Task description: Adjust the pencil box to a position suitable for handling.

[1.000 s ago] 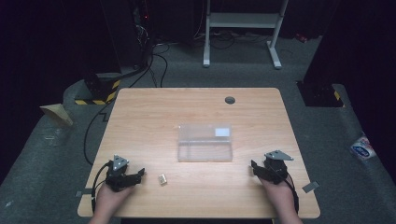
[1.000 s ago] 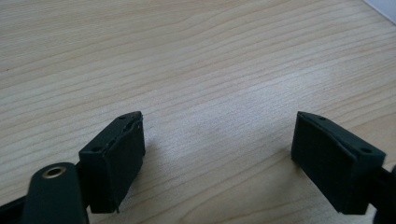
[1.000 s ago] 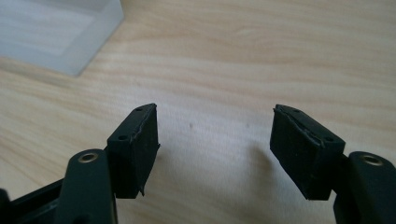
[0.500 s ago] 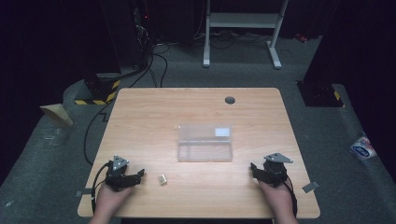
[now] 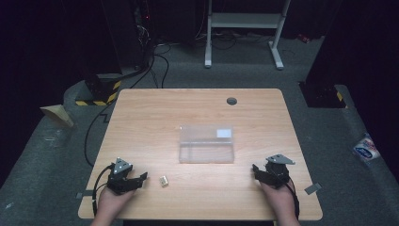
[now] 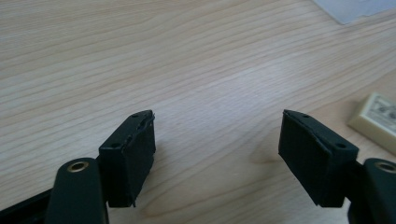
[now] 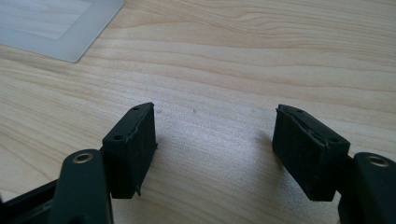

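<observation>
Clear box (image 5: 206, 144) sits mid-table (image 5: 141, 117), a white label at its 1 o'clock corner. My right gripper (image 5: 266, 175) rests at the box's 4 o'clock, jaws spread, bare wood between them. My left gripper (image 5: 132, 181) lies at its 8 o'clock; the jaws have just been closing, but they're apart with nothing between. Small cream block (image 5: 163, 181), maybe an eraser, lies just at 3 o'clock of my left gripper, near, not touching.
</observation>
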`<state>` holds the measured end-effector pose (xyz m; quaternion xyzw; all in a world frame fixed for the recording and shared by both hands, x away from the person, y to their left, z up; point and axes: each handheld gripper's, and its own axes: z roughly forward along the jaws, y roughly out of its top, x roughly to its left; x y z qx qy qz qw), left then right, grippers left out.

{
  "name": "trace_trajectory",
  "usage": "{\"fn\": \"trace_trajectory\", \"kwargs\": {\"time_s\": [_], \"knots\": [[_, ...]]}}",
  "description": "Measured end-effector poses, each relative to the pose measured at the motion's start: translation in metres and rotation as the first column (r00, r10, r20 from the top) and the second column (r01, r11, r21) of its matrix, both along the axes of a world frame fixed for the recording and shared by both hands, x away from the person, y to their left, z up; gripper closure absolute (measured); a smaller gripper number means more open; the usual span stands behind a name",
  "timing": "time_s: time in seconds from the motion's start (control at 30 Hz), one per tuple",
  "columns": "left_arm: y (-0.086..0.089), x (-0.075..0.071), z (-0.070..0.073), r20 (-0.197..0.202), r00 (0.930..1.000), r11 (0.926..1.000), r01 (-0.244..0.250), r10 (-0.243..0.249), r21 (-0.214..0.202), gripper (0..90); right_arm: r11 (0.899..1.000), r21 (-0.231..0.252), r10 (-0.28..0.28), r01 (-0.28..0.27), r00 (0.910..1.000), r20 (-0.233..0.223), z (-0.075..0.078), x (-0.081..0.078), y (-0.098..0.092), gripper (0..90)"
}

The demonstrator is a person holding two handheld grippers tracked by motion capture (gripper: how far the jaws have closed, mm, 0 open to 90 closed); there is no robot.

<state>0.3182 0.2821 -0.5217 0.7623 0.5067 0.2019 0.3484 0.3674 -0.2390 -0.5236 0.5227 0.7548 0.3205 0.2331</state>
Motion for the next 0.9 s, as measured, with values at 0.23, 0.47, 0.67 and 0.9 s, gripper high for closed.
{"fn": "trace_trajectory", "kwargs": {"time_s": [0.23,0.47,0.67,0.9], "knots": [[-0.022,-0.015,0.013,0.024,0.9977,0.9979,0.064,-0.063,-0.015,37.1,1.0,0.0,0.001,-0.001,1.0,-0.003,0.0,-0.001,0.0,30.5],[-0.05,-0.027,0.015,0.015,0.9928,0.9929,0.119,-0.119,0.0,47.6,1.0,0.003,0.012,-0.012,0.9999,-0.002,0.0,-0.001,-0.001,30.7],[-0.063,-0.029,0.011,-0.014,0.9882,0.9882,0.153,-0.153,0.014,49.2,1.0,0.002,0.016,-0.016,0.9999,-0.001,0.0,-0.001,-0.002,30.8],[-0.071,-0.027,0.007,-0.013,0.987,0.9871,0.16,-0.16,-0.002,48.9,1.0,0.002,0.015,-0.015,0.9999,-0.001,0.0,-0.001,-0.001,30.9]]}}
